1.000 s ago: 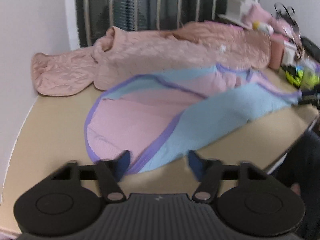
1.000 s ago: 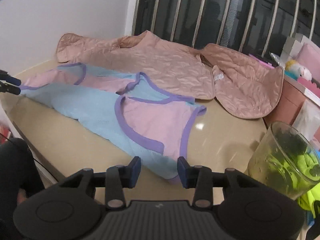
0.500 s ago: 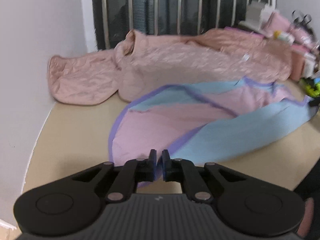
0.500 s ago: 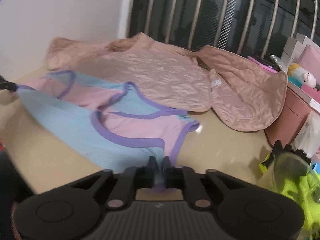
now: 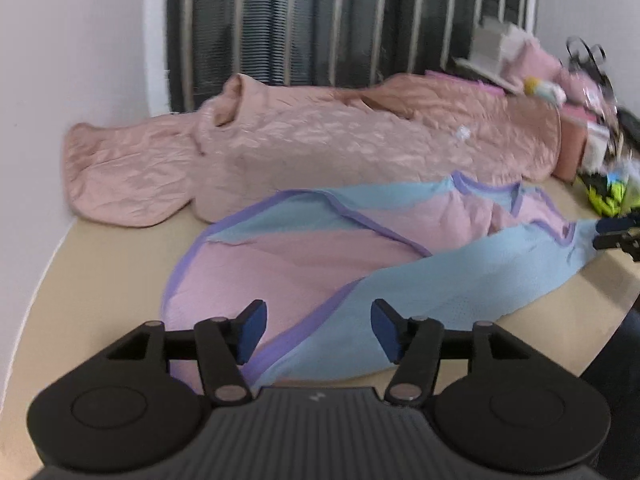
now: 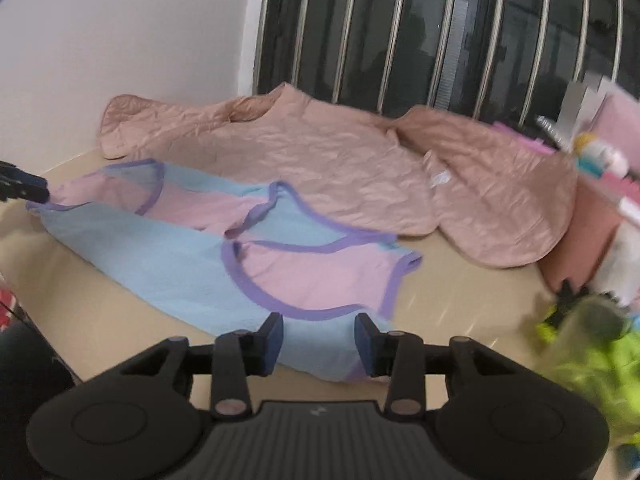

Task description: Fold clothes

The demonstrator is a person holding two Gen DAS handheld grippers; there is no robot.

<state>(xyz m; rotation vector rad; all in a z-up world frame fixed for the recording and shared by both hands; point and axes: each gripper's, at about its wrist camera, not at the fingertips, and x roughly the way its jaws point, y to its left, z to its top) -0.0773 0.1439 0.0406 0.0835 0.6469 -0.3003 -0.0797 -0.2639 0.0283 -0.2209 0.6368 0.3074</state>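
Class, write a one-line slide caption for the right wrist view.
Right gripper opening over blue-pink vest on table, pink jacket behind.

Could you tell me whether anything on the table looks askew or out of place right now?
The blue and pink top lies askew, at a slant across the table, with its purple-trimmed edges turned back unevenly. The quilted pink jacket behind it is rumpled, one sleeve sprawled toward the wall. Nothing looks spilled or damaged.

You're working in soft, even indoor light with only faint shadows. Small glints of glare sit on the table (image 6: 460,312) in the right wrist view. The fisheye bends both frames and darkens their corners, and motion blur smears the clutter (image 6: 592,344) at right.
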